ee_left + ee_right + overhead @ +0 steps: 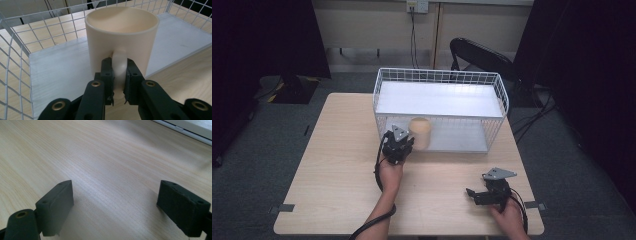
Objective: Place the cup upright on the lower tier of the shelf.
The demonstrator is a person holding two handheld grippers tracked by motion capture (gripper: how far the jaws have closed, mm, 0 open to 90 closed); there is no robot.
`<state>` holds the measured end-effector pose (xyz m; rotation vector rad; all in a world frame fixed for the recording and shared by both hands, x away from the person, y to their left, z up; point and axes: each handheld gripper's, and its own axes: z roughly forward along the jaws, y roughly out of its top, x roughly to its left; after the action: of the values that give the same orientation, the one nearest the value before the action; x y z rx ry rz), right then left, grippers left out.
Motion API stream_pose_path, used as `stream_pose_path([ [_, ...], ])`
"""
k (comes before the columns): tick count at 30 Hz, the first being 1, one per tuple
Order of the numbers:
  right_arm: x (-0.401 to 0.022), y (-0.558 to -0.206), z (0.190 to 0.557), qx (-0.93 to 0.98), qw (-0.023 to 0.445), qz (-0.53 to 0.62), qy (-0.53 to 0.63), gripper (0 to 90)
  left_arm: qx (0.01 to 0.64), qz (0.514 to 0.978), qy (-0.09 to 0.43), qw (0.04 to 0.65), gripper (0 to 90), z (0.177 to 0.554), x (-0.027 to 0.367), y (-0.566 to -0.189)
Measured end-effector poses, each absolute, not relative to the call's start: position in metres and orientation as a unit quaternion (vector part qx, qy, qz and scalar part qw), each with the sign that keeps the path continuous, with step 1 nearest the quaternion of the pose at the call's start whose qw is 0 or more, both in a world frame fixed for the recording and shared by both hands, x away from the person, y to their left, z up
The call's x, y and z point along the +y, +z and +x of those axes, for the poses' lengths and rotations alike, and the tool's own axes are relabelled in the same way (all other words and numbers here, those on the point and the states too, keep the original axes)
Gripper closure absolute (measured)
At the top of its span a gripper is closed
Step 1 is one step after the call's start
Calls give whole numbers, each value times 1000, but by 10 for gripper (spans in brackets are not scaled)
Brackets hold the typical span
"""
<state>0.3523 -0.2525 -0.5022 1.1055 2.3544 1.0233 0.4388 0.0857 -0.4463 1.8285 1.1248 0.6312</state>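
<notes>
mug's base (100,72) hidden behind the gripping jaws, wire basket (15,75) cut off at frame edges

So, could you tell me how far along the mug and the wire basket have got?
Done: the left tongs are shut on the handle of the cream mug, picked up upright. In hand: the mug sits at the open front of the white wire basket, over its pale floor. Left: set it down inside and let go. The right tongs rest open over the table, idle.

Cream mug (122,35), white wire basket (439,76), pale wood-grain table (337,150), black tools.
</notes>
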Motion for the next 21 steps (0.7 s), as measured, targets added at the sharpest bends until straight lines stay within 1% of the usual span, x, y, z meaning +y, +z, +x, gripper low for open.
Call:
stream_pose_path([
  [21,-253,-502,352,830,172,390,361,128,477,713,256,446,803,444,83,-452],
])
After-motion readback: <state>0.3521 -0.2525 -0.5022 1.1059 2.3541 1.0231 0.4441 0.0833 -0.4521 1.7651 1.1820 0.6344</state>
